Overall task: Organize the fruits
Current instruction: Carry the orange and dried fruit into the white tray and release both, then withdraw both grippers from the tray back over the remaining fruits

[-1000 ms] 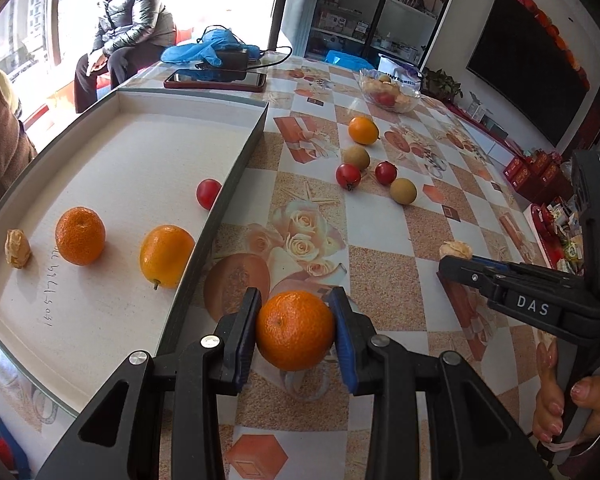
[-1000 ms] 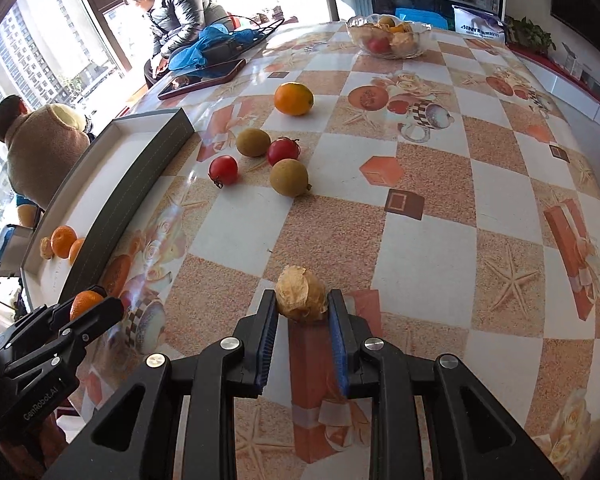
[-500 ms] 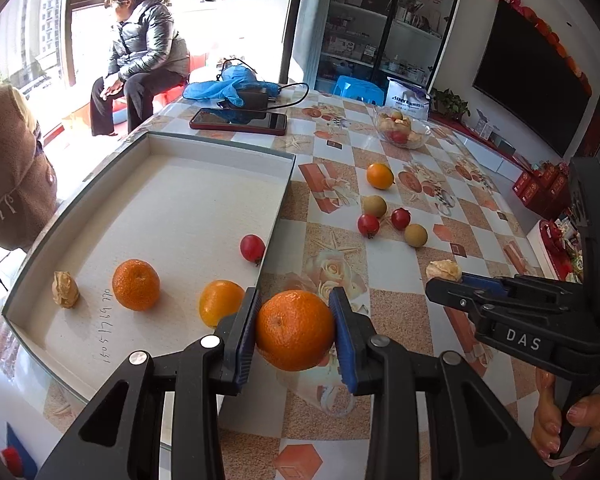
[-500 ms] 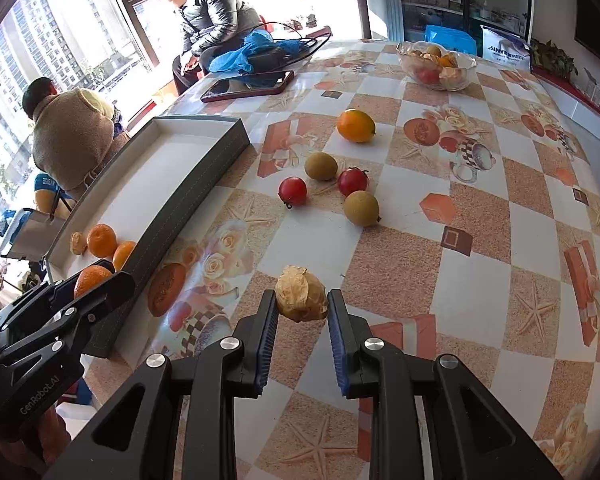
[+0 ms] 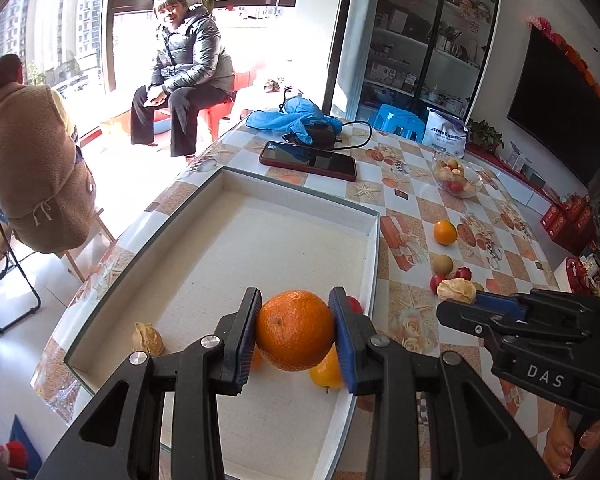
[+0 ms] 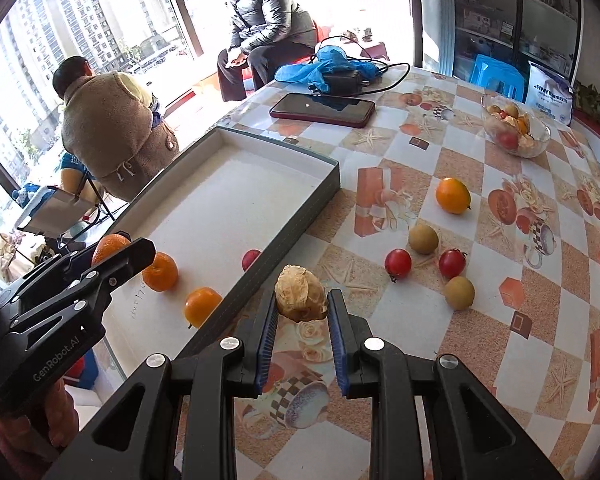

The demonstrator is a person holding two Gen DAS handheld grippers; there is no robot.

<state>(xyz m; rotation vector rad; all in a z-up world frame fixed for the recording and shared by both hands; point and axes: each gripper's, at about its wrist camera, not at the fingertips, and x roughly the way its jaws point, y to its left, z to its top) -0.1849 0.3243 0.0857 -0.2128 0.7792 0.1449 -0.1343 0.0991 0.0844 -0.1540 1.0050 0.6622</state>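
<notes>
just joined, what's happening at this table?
A person is sorting fruit with two handheld grippers. The left gripper is shut on a round orange tangerine above the shallow white tray, which already holds several fruits. The right gripper is shut on a wrinkled tan fruit over the patterned tablecloth, where more fruit lies loose.

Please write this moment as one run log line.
left gripper: holds orange over tray | right gripper: holds walnut beside tray

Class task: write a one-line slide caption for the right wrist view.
Right gripper holds a papery husked fruit beside the tray.
</notes>
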